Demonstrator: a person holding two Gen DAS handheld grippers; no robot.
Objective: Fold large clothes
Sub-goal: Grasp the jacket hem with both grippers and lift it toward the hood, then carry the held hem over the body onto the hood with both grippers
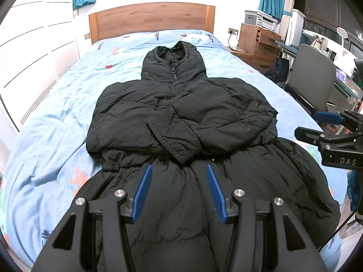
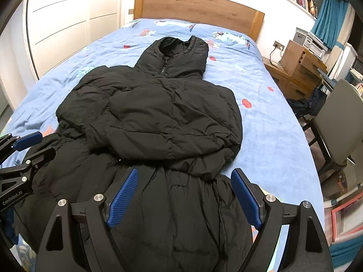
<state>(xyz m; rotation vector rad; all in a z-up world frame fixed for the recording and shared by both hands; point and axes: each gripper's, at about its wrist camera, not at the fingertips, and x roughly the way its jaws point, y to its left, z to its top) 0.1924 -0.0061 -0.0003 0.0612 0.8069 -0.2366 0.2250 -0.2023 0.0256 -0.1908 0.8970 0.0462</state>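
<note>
You are between folds on the long black quilted puffer coat with a hood (image 1: 181,104). It lies face up along the blue patterned bedsheet (image 1: 56,104), hood towards the wooden headboard (image 1: 152,18), and both sleeves are already crossed over the chest, the upper one ending in a cuff (image 1: 168,136) near the waist seam. The skirt of the coat below the waist is not yet folded and spreads towards you, so I judge the sleeve step done and the lengthwise fold the one to come.

Starting on your left, the left gripper (image 1: 179,190) hangs above the lower front of the coat, just below that cuff. Its jaws stand about half apart, the blue ribbed pads (image 1: 143,192) bare, with only coat fabric seen beyond them; nothing is pinched and I see no contact with the cloth.

To the right, the right gripper (image 2: 188,197) hovers over the waist and right hip of the coat, close to the edge of the bed. Its jaws are spread wider than the left pair, again empty and, as far as the view shows, clear of the fabric.

For the next move you will likely need both grippers down at the hem, which sits below both views, one near each bottom corner. Take a deep bite, since the padding is thick and slippery, then carry the hem up towards the shoulders evenly so the crossed sleeves stay put.
</note>
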